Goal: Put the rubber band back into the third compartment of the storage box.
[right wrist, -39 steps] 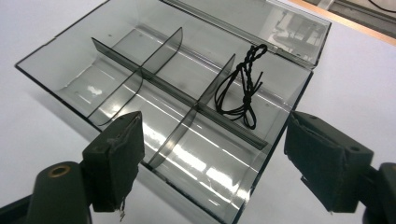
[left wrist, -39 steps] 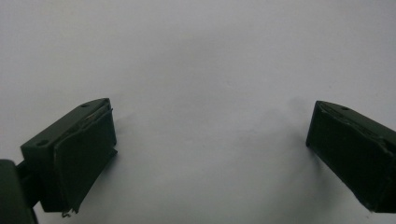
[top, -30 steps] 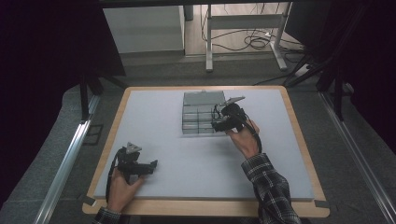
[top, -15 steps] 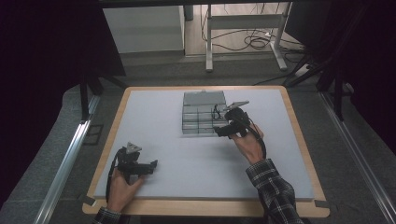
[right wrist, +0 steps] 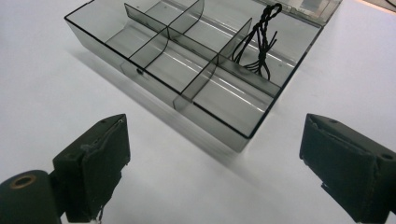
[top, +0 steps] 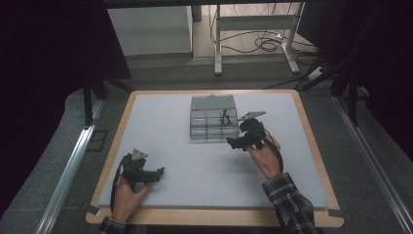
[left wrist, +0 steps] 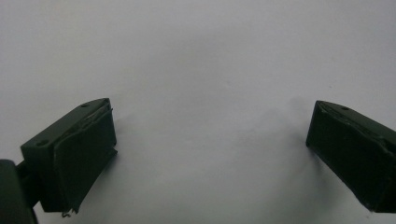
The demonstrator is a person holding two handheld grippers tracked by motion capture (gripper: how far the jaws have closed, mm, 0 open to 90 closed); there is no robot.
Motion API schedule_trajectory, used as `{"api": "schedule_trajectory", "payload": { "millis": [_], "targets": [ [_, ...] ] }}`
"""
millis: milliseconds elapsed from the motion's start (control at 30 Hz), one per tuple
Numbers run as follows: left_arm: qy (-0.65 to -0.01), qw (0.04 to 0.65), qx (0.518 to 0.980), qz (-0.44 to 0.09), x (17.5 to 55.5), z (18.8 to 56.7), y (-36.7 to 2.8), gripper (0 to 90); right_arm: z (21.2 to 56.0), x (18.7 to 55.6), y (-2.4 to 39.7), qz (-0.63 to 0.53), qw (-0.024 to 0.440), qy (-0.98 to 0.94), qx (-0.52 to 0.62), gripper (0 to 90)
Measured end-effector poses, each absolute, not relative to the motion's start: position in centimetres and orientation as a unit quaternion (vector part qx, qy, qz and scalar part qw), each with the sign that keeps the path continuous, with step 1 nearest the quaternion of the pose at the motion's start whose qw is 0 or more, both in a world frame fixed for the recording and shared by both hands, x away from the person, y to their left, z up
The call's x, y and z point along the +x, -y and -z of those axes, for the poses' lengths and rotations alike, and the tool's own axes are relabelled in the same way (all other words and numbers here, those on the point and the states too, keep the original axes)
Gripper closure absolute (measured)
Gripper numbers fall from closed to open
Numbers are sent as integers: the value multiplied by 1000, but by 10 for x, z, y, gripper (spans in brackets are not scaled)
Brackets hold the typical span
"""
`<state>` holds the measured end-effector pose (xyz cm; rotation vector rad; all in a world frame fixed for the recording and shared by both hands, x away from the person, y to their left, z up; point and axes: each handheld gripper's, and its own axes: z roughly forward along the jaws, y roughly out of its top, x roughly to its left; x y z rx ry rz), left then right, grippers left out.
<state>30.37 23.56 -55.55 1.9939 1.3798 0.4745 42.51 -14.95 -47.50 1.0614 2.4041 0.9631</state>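
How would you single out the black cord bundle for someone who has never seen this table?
Start at the white table, then find the clear divided box near its far middle. The black cord bundle lies in a compartment on the box's right side, in front of the right claw; every other compartment looks empty.

Left gripper [top: 157, 173]: black body, grey three-cornered plate on top, black cable looping back past the wrist; two blocky black jaws with worn, fraying pad edges and small screw holes on their upper faces. Right gripper [top: 233, 142]: same black build, grey three-cornered plate, black cable; a round hole beside one jaw. Person: dark plaid sleeve [top: 288, 202] with pale check lines on the right forearm; a matching cuff on the left.
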Motion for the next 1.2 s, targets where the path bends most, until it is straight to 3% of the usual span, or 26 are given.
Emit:
{"api": "schedule_trajectory", "payload": {
  "millis": [1200],
  "targets": [
    [-528, 330, 761, -182, 304, 556, -235, 16, 483, 378, 180, -347, 171, -845, 370, 79]
  ]
}}
